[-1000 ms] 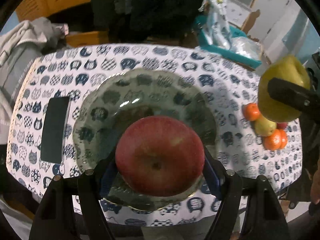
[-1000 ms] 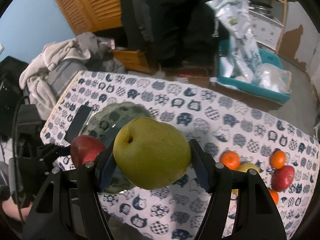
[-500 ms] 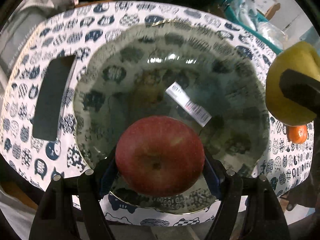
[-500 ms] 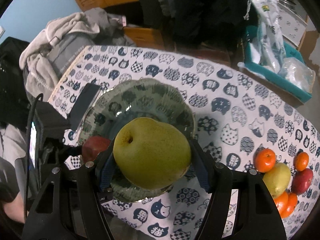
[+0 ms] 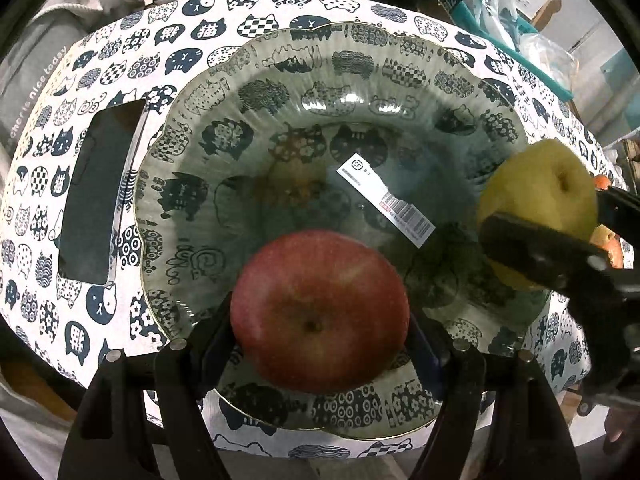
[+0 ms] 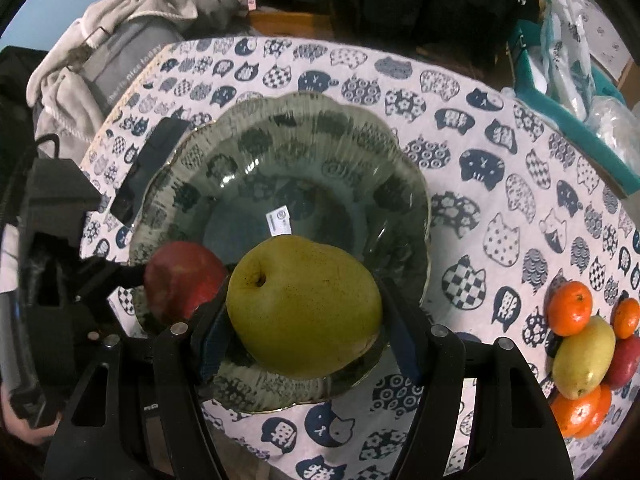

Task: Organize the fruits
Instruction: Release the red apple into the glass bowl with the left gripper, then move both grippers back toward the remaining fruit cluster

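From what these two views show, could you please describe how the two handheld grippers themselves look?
Both the left gripper and the right gripper are matte black plastic, with angular forked arms, small silver pins near the front, and blue pads lining the jaws. No markings are legible.

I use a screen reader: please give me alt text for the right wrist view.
The right tool grips a green pear above a glass bowl on a cat-print tablecloth, with the left tool beside it holding a red apple. More fruit is piled at the right.
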Demonstrator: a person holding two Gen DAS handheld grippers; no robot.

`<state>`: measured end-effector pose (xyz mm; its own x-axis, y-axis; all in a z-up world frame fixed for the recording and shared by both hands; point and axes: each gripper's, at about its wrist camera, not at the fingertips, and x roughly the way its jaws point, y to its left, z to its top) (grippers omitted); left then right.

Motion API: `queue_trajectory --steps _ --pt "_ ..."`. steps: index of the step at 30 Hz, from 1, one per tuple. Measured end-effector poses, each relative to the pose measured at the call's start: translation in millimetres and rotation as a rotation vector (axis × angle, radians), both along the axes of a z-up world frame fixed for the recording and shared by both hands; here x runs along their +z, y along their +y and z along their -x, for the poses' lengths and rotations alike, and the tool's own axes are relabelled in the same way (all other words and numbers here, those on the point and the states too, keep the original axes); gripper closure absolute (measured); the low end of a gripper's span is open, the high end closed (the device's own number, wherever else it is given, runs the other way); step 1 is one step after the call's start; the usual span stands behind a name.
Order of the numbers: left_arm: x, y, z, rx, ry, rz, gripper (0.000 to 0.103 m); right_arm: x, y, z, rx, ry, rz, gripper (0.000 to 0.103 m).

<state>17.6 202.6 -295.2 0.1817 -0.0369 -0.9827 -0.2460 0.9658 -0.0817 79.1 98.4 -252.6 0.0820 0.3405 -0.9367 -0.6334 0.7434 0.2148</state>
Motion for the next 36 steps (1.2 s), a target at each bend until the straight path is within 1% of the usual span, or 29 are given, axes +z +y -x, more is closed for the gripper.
queue_trajectory --steps 4,6,7,11,12,13,15,18,23,29,33,36 --pt "3.2 -1.1 -0.1 -0.002 -0.003 -0.020 0.025 -5.0 1.2 1.8 0.005 0.005 0.009 0.035" --pt "5.8 -0.7 0.3 -0.001 -0.005 -0.037 0.024 -2.5 -0.3 1.4 0.002 0.009 -0.018 0.035" --pt "7.7 -0.4 0.6 -0.001 -0.009 -0.036 0.024 -0.4 -1.4 0.6 -0.006 0.010 -0.026 0.035" --pt "16.1 1.3 0.6 0.006 -0.021 -0.045 0.022 -1.8 -6.5 -3.7 -0.031 0.007 -0.001 0.035" --pt "16.5 2.3 0.2 0.008 -0.023 -0.047 0.022 -1.9 -8.8 -4.4 -0.037 0.010 -0.007 0.038" --pt "18.4 2.9 0.3 0.012 -0.026 -0.044 0.022 -0.9 -10.8 -4.7 -0.040 0.016 -0.021 0.038" --pt "24.3 3.6 0.9 0.017 -0.042 -0.034 0.022 3.4 -12.6 -4.1 -0.042 0.000 -0.024 0.038" --pt "42.6 3.9 3.2 0.010 -0.084 -0.039 0.022 13.4 -16.6 -3.2 -0.051 -0.023 -0.052 0.038" --pt "73.2 -1.9 4.4 0.001 -0.158 -0.040 0.022 37.3 -26.3 -3.8 -0.080 -0.086 -0.090 0.038" --pt "100.2 -14.2 1.7 -0.008 -0.236 -0.037 0.022 75.6 -43.0 -4.8 -0.125 -0.165 -0.143 0.038" --pt "118.3 -24.7 0.6 -0.019 -0.291 -0.035 0.022 100.5 -53.2 -2.8 -0.145 -0.222 -0.160 0.038" --pt "132.6 -33.6 1.5 -0.041 -0.323 -0.046 0.022 114.7 -62.2 -2.1 -0.166 -0.242 -0.179 0.038"
